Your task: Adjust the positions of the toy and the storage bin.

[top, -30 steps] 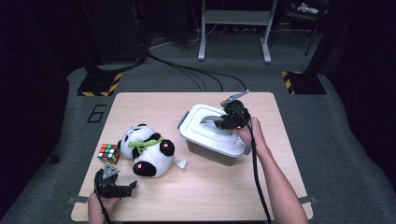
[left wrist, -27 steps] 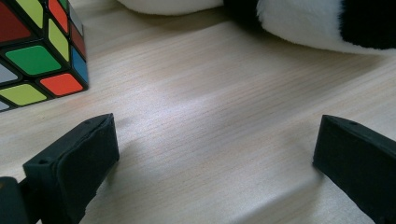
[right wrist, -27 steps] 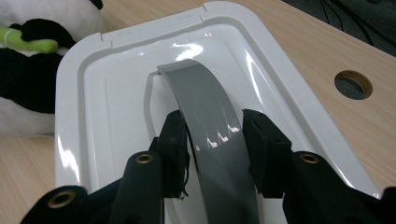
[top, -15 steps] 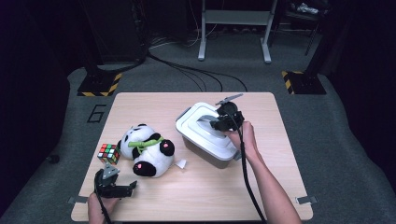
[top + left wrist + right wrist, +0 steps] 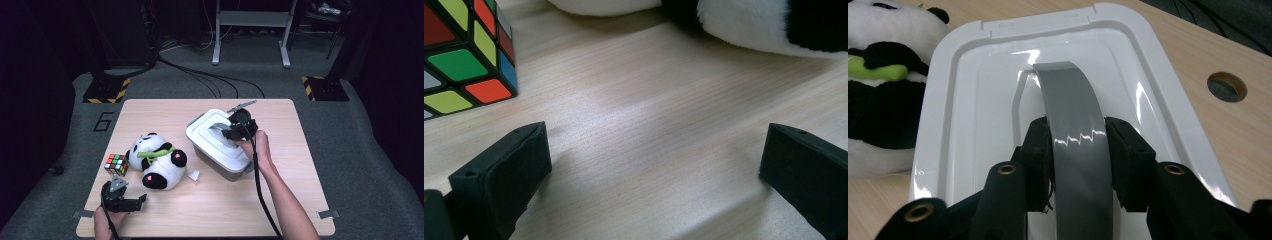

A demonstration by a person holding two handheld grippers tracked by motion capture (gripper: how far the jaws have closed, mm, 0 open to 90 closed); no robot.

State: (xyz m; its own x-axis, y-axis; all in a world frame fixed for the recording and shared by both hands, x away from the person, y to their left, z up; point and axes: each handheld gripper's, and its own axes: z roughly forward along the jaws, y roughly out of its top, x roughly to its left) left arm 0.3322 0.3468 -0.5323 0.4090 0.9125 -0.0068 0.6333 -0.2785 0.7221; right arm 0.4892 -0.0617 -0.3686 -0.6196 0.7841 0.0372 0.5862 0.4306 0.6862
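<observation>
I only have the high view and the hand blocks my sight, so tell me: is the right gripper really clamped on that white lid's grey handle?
Observer: Yes. The right gripper view shows the right gripper with its fingers pressing both sides of the grey handle.
Operator: And the left one?
Observer: The left gripper is open, with bare table between its fingers.
Operator: Anything close to it?
Observer: The cube sits just beyond one finger, apart from it.
</observation>
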